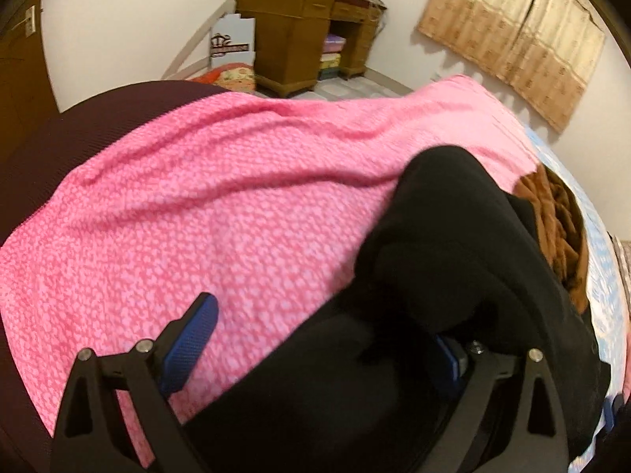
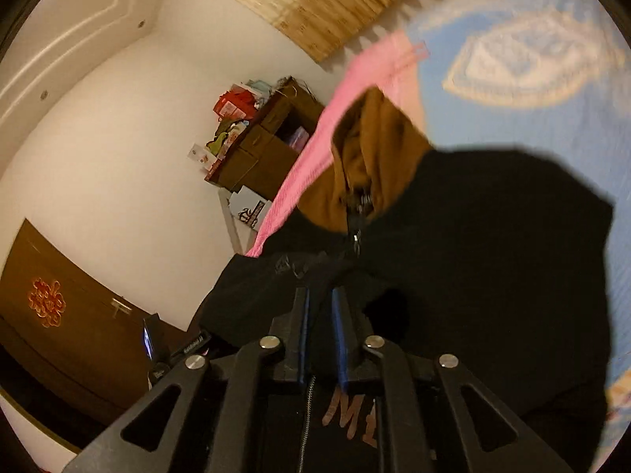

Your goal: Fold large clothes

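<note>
- Jacket (image 1: 453, 276): black, brown-lined, heaped at the right edge of the pink blanket (image 1: 217, 197) on the bed.
- Left gripper (image 1: 315, 339): jaws wide; one pad bare over the blanket, the other buried under black cloth. Nothing pinched.
- Right gripper (image 2: 320, 331): jaws narrow, cloth between them near the zip (image 2: 357, 232); whether the pads press it cannot be told.
- Jacket lies forward of both grippers; its long axis is unreadable while bunched.

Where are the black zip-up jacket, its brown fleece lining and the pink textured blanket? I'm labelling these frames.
black zip-up jacket (image 2: 493, 236): right wrist view, outer shell.
brown fleece lining (image 2: 366, 157): right wrist view, inner collar area.
pink textured blanket (image 1: 197, 205): left wrist view, flat middle.
</note>
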`<state>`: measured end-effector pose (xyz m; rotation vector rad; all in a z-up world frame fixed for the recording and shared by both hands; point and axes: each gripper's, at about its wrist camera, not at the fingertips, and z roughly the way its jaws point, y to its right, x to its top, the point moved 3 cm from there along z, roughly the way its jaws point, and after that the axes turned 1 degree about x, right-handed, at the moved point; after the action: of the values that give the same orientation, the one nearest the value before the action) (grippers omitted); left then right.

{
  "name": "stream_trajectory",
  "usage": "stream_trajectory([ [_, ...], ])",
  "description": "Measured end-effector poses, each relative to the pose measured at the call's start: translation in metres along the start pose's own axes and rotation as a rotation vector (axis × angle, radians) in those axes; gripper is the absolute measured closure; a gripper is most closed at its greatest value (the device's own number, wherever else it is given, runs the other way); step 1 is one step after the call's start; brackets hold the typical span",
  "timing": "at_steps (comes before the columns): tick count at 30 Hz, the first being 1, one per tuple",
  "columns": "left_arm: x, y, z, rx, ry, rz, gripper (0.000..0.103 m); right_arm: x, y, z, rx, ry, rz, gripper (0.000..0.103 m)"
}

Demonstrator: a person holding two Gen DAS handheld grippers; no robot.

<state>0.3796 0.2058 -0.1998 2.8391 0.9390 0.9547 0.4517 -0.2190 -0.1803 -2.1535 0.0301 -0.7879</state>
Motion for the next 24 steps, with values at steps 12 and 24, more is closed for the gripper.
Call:
stream_trajectory([
  [12, -0.001, -0.003, 0.007, 0.014, -0.007, -0.046, 0.000, -0.024, -0.022, 0.066, -0.142, -0.135, -0.145, 0.086],
  [24, -0.004, -0.012, 0.004, 0.035, 0.003, -0.092, 0.000, 0.001, -0.065, 0.030, -0.412, -0.019, -0.628, 0.091],
])
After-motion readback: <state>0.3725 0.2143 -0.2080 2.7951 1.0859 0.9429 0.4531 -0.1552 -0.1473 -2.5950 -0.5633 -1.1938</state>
